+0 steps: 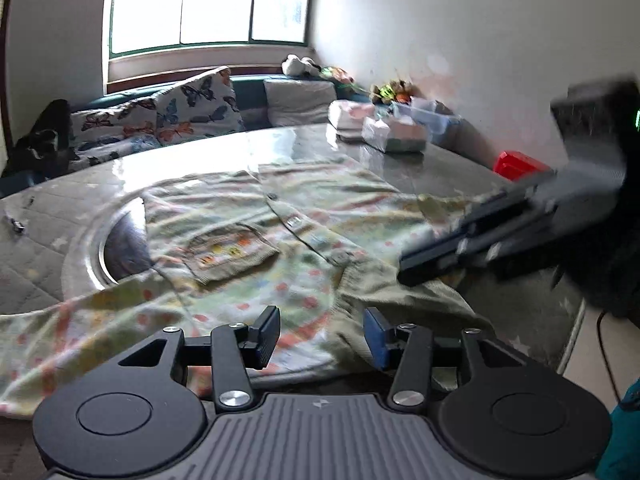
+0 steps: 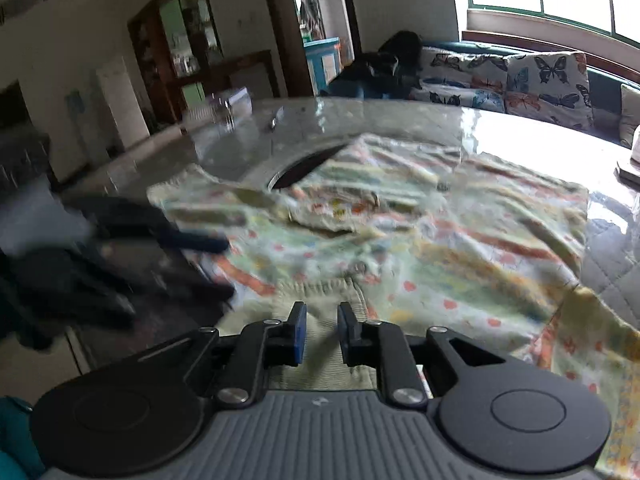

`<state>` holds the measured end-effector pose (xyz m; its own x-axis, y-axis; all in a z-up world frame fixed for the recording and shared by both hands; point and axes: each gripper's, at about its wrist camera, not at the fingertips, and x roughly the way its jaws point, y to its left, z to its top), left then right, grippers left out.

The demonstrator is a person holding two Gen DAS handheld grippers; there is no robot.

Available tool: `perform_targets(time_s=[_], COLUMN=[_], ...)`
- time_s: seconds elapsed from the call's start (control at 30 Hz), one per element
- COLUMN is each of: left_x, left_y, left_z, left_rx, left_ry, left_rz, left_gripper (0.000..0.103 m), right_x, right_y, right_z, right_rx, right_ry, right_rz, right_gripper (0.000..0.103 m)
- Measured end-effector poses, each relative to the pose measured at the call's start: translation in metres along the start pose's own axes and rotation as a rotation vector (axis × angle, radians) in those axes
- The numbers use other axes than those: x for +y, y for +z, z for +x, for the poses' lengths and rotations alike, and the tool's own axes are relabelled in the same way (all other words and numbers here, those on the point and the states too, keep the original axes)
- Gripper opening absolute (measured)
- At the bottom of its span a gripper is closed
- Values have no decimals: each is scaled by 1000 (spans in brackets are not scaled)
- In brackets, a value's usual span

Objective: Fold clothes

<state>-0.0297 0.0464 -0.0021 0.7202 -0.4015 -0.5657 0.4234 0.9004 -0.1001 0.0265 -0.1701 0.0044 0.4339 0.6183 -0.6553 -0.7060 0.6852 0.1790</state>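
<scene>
A pale green child's shirt [image 1: 256,240] with small orange and yellow prints, buttons and a chest pocket lies spread on the glossy table [image 1: 304,144]. My left gripper [image 1: 322,334] is open just above the shirt's near edge, close to the collar. In that view my right gripper [image 1: 472,244] comes in blurred from the right over the collar side. In the right wrist view the shirt [image 2: 420,248] fills the middle. My right gripper [image 2: 322,330] has its jaws partly apart above the ribbed collar, nothing held. The left gripper [image 2: 192,264] shows blurred at the left.
A round metal-rimmed hole [image 1: 120,240] in the table lies partly under the shirt. Folded cloths and boxes [image 1: 384,128] stand at the table's far right, a red box [image 1: 516,164] beyond. Butterfly cushions [image 1: 160,116] line a bench under the window. Cabinets [image 2: 180,52] stand behind.
</scene>
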Motion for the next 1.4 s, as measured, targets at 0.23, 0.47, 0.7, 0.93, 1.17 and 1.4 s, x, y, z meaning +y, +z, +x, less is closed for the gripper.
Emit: perform_targets(time_s=[0.23, 0.47, 0.7, 0.93, 1.17, 1.4], left_x=[-3, -17, -25, -30, -29, -34], left_y=[14, 17, 12, 4, 2, 13], left_z=[4, 37, 53, 58, 55, 52], left_rx=[-35, -10, 24, 55, 57, 34], left_ry=[-30, -87, -105, -105, -110, -119], left_rz=[-28, -48, -29, 19, 30, 23], left_gripper=[49, 48, 47, 47, 47, 47], right_x=[1, -7, -34, -42, -33, -39], right_y=[-9, -14, -31, -29, -35, -43], right_z=[-1, -14, -13, -26, -20, -39], right_rx=[3, -19, 4, -30, 21, 9], right_ry=[-29, -72, -148, -180, -197, -214], right_rz=[-20, -3, 71, 108, 27, 80], right_gripper=[20, 21, 21, 20, 20, 20])
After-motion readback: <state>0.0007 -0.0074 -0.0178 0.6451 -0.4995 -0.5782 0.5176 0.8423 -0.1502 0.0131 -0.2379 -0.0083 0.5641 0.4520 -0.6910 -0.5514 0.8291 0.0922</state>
